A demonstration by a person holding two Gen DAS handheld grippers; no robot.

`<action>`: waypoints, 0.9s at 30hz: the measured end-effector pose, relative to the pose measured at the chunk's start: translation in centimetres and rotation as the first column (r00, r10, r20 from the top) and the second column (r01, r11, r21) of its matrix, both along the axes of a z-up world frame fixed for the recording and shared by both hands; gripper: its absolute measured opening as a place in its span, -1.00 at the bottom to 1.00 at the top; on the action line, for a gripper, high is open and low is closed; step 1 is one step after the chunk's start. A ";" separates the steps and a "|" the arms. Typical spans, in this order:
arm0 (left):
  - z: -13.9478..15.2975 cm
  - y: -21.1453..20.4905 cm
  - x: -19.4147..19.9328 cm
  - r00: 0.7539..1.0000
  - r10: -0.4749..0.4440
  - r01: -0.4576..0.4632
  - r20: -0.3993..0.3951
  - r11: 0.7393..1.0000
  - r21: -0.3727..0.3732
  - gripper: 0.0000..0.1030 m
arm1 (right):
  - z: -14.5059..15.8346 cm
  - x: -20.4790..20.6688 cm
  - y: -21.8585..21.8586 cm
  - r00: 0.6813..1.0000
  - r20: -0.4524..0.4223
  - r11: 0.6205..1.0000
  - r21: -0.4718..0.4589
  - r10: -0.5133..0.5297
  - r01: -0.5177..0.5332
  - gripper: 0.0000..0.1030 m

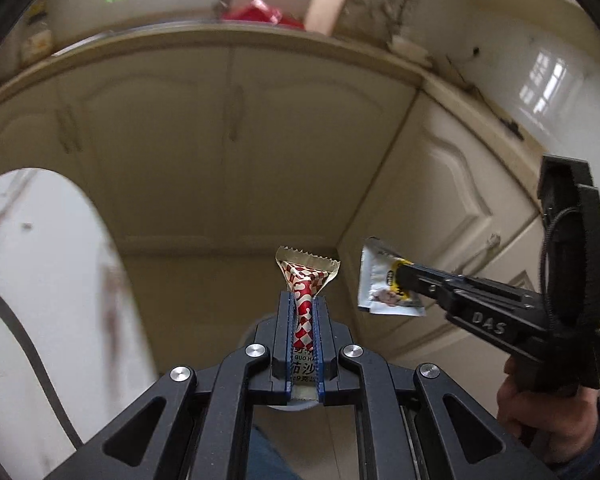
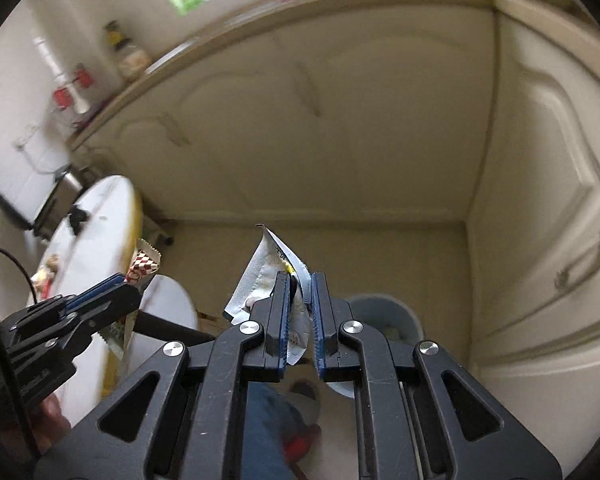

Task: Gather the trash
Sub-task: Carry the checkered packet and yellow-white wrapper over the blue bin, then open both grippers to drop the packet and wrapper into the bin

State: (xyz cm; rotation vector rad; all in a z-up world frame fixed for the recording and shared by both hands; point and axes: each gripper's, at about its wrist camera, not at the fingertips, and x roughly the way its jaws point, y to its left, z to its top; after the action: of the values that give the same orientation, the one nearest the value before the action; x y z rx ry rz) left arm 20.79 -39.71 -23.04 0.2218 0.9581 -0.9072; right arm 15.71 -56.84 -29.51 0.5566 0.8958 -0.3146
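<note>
The left gripper (image 1: 303, 312) is clenched on a red-and-white checked wrapper (image 1: 306, 280). The pads pinch it along its long middle, so the body is squeezed narrow and the zigzag-cut end fans out above the fingertips. The right gripper (image 2: 300, 300) is clenched too, on a white sachet (image 2: 266, 276) w/ a yellow and black print. It grips approx. the lower half, and the upper part stands free and bends a little to one side.

Both pieces are in the air, not resting on anything, in front of the cream cabinet doors (image 1: 228, 152). In the right wrist view a grey-blue bin (image 2: 384, 320) stands on the floor just behind and below the right gripper, w/ something pale inside. In the left wrist view only a curved grey-blue edge shows under the fingers, probably the same bin.

Handling, as I judge: both are very light, thin and soft film, no stiffness. They crumple but do not break. The foil is slippery, so a grip across the flat body, as now, is better than on a corner or on the sealed edge. When released they may flutter or stick to a pad, so let go low, close over the bin opening.

A white round table (image 2: 100, 224) is at the left.
</note>
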 end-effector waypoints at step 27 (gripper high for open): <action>-10.9 -11.2 4.5 0.989 0.067 -0.033 -0.130 0.968 0.249 0.13 | -15.3 0.1 -7.2 0.969 -0.220 0.972 0.177 -0.111 0.152 0.14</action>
State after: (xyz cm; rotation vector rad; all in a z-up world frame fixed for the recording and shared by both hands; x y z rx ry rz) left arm 25.26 -50.95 -33.95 0.3482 1.2006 -0.7631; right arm 15.77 -63.99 -44.78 0.7756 1.1021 -0.4155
